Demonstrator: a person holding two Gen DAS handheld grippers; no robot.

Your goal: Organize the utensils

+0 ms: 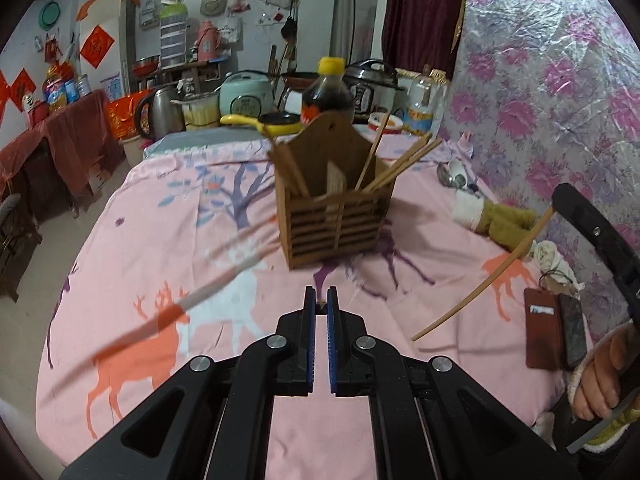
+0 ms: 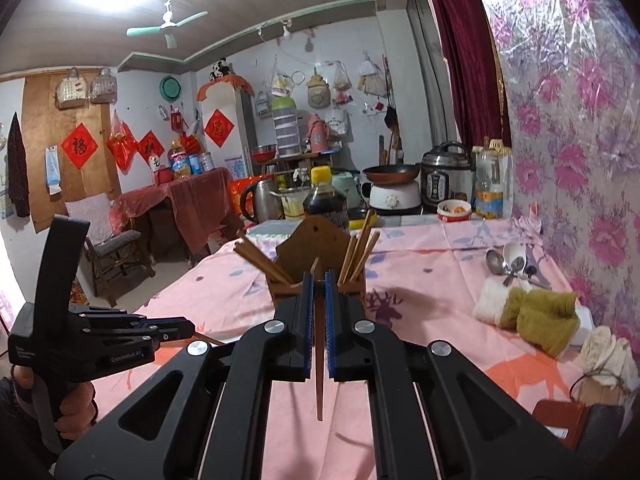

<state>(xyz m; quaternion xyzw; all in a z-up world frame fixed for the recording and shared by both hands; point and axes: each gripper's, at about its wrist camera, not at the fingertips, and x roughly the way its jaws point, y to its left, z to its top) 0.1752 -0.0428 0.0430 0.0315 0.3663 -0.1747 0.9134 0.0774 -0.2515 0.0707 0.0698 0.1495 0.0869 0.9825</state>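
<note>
A wooden utensil holder (image 1: 334, 216) stands on the pink deer-print cloth (image 1: 168, 208), with several chopsticks leaning in its left and right compartments. It also shows in the right wrist view (image 2: 320, 248). My left gripper (image 1: 321, 300) is nearly shut in front of the holder; something small sits at its tips and a blurred chopstick (image 1: 192, 300) streaks out to the left. My right gripper (image 2: 319, 280) is shut on a brown chopstick (image 2: 319, 360), held above the cloth just before the holder. That chopstick shows in the left wrist view (image 1: 484, 276).
Metal and white spoons (image 2: 510, 264) lie at the right by the floral wall. A mustard-and-white cloth bundle (image 2: 532, 312), a brown wallet and a phone (image 1: 556, 328) lie on the right. A soy sauce bottle (image 1: 328, 92), cookers and a kettle stand behind the holder.
</note>
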